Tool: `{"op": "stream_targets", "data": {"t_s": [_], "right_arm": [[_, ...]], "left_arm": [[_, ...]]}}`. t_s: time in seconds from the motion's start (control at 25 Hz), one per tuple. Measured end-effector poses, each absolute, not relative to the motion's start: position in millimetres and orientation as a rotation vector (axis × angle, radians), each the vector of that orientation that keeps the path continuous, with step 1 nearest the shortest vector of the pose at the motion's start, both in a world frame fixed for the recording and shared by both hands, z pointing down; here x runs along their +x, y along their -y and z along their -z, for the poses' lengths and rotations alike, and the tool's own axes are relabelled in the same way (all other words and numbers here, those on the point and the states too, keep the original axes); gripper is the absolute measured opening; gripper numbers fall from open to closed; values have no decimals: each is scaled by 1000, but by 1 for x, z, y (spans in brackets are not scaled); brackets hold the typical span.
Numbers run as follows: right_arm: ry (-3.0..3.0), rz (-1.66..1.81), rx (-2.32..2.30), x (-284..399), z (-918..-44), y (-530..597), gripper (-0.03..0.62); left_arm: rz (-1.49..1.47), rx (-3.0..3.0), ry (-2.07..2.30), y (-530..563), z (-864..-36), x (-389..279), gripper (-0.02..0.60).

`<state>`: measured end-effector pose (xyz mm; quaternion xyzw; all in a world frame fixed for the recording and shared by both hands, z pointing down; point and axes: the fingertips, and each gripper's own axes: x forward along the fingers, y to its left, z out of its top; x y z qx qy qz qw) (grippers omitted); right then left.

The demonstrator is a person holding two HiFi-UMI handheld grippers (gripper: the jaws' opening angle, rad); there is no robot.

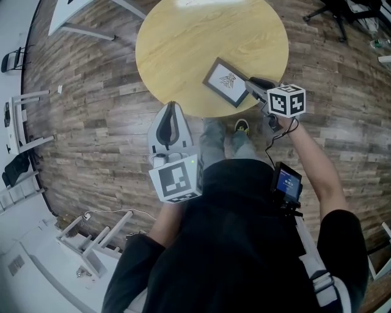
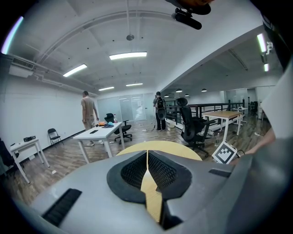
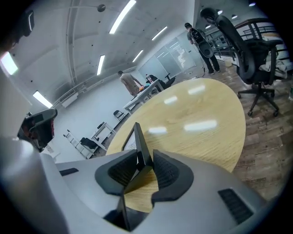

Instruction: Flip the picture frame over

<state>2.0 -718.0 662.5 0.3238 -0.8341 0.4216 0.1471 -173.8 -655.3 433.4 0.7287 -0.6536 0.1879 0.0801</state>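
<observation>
The black picture frame (image 1: 225, 81) lies near the front right edge of the round wooden table (image 1: 183, 43), its print side up in the head view. My right gripper (image 1: 252, 87) is shut on the frame's right end. In the right gripper view the picture frame (image 3: 138, 141) stands on edge between the pads of the right gripper (image 3: 144, 161), over the table (image 3: 197, 123). My left gripper (image 1: 173, 109) hangs just off the table's front edge, shut and holding nothing. In the left gripper view the left gripper (image 2: 147, 156) has its tips together, with the table (image 2: 160, 146) showing beyond.
Black office chairs (image 1: 336, 12) (image 3: 249, 55) stand beyond the table at the right. White tables (image 2: 98, 135) and a white rack (image 1: 91, 241) stand at the left. Two people (image 2: 88, 109) (image 2: 159, 109) are far back. My shoe (image 1: 242, 126) shows under the table's edge.
</observation>
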Motion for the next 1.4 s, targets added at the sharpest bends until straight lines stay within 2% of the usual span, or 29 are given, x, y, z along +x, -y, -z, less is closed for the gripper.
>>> {"op": "stream_targets", "data": {"t_s": [0.24, 0.6, 0.76, 1.08, 1.4], "right_arm": [[2327, -1131, 1007, 9, -683, 726, 127], [2184, -473, 936, 5, -687, 725, 95], [2140, -302, 943, -3, -672, 726, 75], [2237, -157, 979, -17, -603, 730, 57], [2525, -16, 1107, -28, -453, 720, 31]], "left_arm": [[-573, 2191, 1929, 662, -439, -166, 28], [-573, 2231, 1897, 668, -440, -151, 28], [-552, 2254, 1894, 666, -436, -149, 28], [-465, 2315, 1910, 662, -416, -142, 28], [-343, 2371, 1930, 652, -382, -133, 28]]}}
